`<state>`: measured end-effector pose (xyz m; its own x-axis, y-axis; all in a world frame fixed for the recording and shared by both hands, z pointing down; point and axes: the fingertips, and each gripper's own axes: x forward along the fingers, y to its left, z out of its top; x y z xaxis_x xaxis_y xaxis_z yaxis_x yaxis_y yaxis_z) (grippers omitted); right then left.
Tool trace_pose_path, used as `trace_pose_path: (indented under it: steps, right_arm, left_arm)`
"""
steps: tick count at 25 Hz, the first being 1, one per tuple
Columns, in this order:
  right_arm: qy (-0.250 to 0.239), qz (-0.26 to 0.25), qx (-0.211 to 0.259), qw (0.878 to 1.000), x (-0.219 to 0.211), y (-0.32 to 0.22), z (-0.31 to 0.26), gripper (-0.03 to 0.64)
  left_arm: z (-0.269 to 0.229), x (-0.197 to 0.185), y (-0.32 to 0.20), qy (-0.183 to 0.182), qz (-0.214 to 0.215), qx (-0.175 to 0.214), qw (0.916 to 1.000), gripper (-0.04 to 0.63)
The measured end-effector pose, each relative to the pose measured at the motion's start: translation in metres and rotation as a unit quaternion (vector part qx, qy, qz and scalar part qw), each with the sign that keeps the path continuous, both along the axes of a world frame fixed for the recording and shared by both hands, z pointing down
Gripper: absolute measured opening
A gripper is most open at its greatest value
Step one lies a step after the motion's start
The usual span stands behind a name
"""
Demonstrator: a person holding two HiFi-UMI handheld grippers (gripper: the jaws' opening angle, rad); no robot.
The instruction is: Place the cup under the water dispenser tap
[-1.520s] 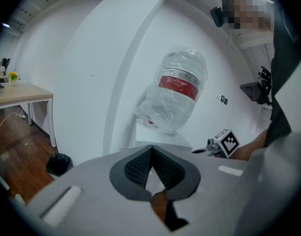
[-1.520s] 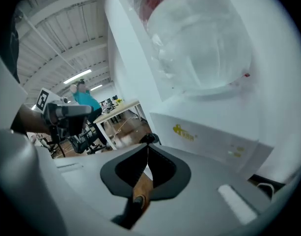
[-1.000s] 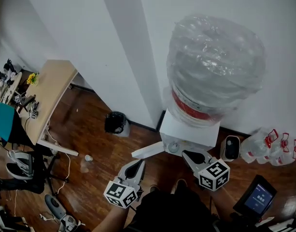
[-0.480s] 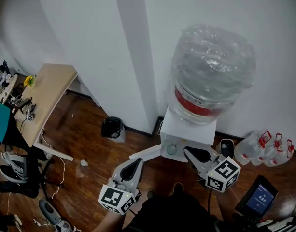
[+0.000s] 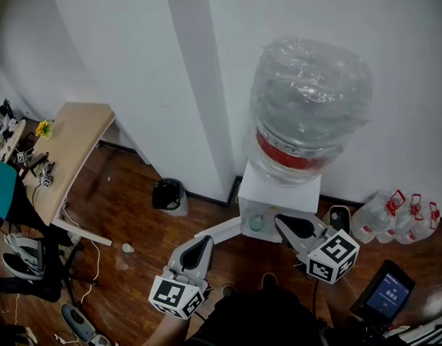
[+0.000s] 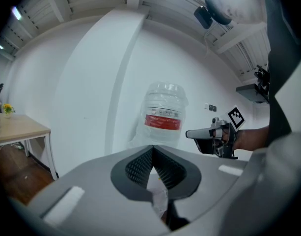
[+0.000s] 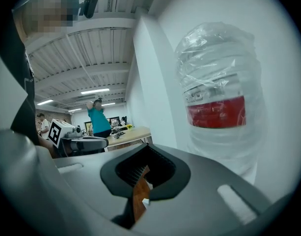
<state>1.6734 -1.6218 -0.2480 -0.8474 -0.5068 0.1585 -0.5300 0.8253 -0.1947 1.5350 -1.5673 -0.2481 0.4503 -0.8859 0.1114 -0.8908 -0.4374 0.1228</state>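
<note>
The white water dispenser (image 5: 280, 193) stands against the wall, carrying a big plastic-wrapped bottle (image 5: 311, 107) with a red band. A small round pale thing (image 5: 257, 223), maybe a cup seen from above, sits at the dispenser's front. My right gripper (image 5: 281, 223) is shut and empty, its tips just right of that round thing. My left gripper (image 5: 205, 243) is lower left, also shut and empty, pointing at the dispenser. In the left gripper view I see the bottle (image 6: 163, 113) and the right gripper (image 6: 192, 134). The right gripper view shows the bottle (image 7: 219, 102) close by.
A black bin (image 5: 168, 193) stands by the wall to the left, and a small white thing (image 5: 127, 248) lies on the wood floor. A wooden desk (image 5: 73, 146) is further left. Water jugs (image 5: 397, 218) and a screen device (image 5: 385, 294) are at the right.
Both grippers have come up a little in front of the dispenser, jaws staying shut. The head view has tilted up, showing more wall.
</note>
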Motion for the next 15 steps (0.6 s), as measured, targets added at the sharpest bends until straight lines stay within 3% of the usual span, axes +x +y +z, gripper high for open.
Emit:
trace_pose_path:
  steps: [10,15]
  right_arm:
    - [-0.005,0.002,-0.003,1.0,0.002,-0.005,0.007,0.002]
    - [0.004,-0.013,0.0,1.0,-0.014,-0.002,-0.016,0.002]
  left_arm:
    - [0.001,0.007,-0.012,0.001,0.006,0.007,1.0,0.005]
    - [-0.019,-0.003,-0.007,0.009,0.001,0.008,0.9999,0.005]
